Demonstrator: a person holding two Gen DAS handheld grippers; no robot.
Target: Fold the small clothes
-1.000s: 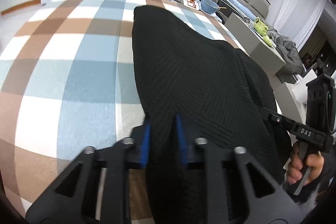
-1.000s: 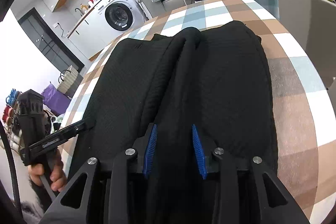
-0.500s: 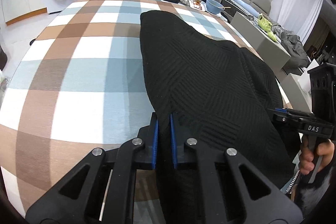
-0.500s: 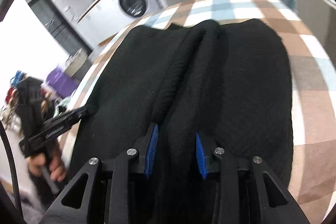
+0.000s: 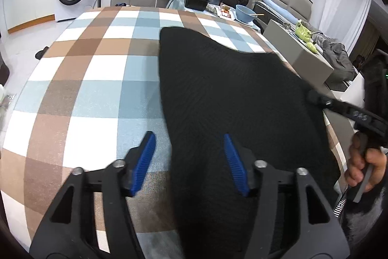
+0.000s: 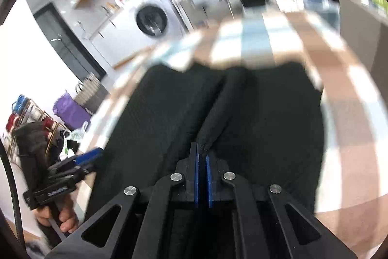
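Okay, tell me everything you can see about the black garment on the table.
The black garment is a knit piece with a ribbed, chevron-like weave, lying spread on the checked tablecloth in brown, blue and white. In the right wrist view a raised fold runs lengthwise down its middle. The right gripper has its jaws shut on the near end of that fold. The left gripper has its jaws open, straddling the garment's left edge without pinching it. Its near hem is hidden behind the grippers.

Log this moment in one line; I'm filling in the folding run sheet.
left gripper: open, over black garment edge | right gripper: shut on black garment fold | checked tablecloth under garment
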